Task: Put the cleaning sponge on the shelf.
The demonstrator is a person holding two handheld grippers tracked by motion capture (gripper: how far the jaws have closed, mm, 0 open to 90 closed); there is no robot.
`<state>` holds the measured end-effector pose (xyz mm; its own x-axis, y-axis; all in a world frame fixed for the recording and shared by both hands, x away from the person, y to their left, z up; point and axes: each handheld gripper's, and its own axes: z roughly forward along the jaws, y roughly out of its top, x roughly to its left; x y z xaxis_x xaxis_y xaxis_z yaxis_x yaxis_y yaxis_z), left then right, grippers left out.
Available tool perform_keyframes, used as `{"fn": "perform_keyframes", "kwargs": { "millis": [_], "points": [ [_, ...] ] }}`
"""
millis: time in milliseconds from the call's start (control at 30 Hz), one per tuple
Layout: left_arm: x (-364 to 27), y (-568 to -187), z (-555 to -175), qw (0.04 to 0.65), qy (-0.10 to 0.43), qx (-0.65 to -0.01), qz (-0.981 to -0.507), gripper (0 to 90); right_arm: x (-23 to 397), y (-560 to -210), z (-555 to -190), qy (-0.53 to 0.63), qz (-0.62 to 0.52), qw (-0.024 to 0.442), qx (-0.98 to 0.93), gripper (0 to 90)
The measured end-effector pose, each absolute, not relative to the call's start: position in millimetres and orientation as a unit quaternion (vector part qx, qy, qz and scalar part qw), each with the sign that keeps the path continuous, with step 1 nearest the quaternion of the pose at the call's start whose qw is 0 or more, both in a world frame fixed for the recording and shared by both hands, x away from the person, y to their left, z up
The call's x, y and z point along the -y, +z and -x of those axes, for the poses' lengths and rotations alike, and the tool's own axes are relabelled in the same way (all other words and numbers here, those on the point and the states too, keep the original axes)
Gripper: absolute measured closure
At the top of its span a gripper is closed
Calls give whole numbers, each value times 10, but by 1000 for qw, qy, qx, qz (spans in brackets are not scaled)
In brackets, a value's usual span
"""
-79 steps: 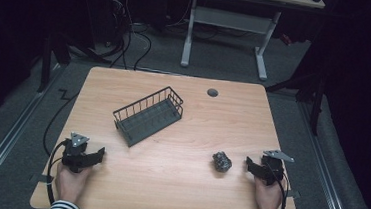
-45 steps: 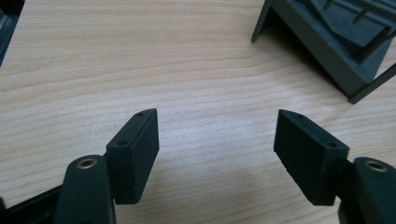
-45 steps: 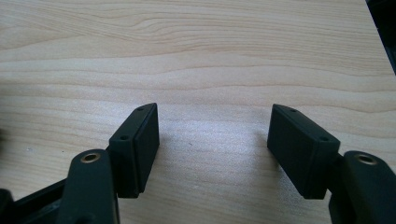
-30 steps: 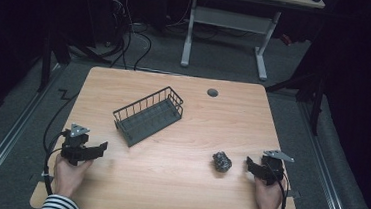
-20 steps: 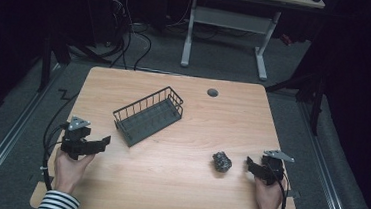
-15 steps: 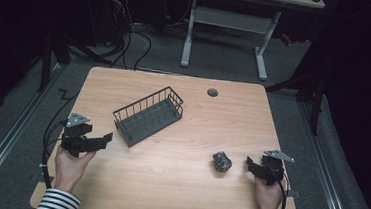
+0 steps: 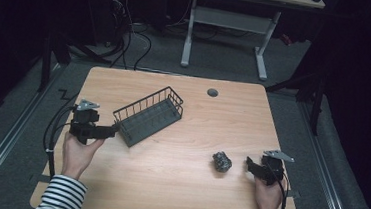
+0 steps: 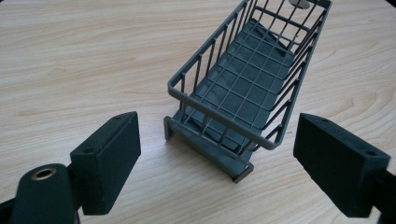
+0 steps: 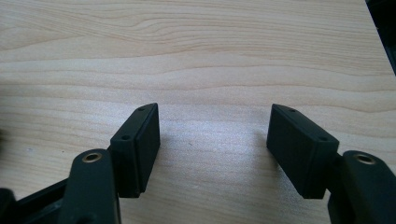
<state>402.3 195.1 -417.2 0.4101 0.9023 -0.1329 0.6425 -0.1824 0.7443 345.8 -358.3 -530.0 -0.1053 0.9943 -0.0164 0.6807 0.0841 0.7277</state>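
A grey wire basket (image 7: 148,114) lies at an angle on the left half of the wooden table (image 7: 187,185). My left gripper (image 7: 112,131) is open right at the basket's near short end (image 8: 219,140), which sits between the two jaws without touching them. The basket is empty. A small dark lumpy object (image 7: 222,161) rests on the table towards the right. My right gripper (image 7: 249,164) stands open just right of it, low over bare wood (image 9: 212,135) with nothing between its jaws.
A round grey grommet (image 7: 212,92) sits near the table's far edge. Black cables (image 7: 53,129) trail from the left gripper off the table's left side. A white desk frame (image 7: 227,25) stands on the floor beyond the table.
My left gripper has lifted from the table's near left and moved forward and right up to the basket's near end. The right gripper, the dark object and the basket have stayed put.
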Motion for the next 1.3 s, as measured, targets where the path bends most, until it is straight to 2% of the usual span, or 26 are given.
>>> {"fn": "perform_keyframes", "kwargs": {
  "millis": [300, 833, 1300],
  "points": [
    [-1841, -4264, -4300, 345, 171, -533, -754, 155, 3581, -5300, -3457, 290, -610, 271, -686, 347],
    [-1677, -4463, -4529, 316, 174, -550, -753, 165, 3574, -5300, -3455, 291, -606, 269, -690, 348],
    [-1584, -4589, -4521, 296, 178, -535, -771, 280, 3572, -5300, -3454, 291, -605, 269, -690, 348]
  ]
}}
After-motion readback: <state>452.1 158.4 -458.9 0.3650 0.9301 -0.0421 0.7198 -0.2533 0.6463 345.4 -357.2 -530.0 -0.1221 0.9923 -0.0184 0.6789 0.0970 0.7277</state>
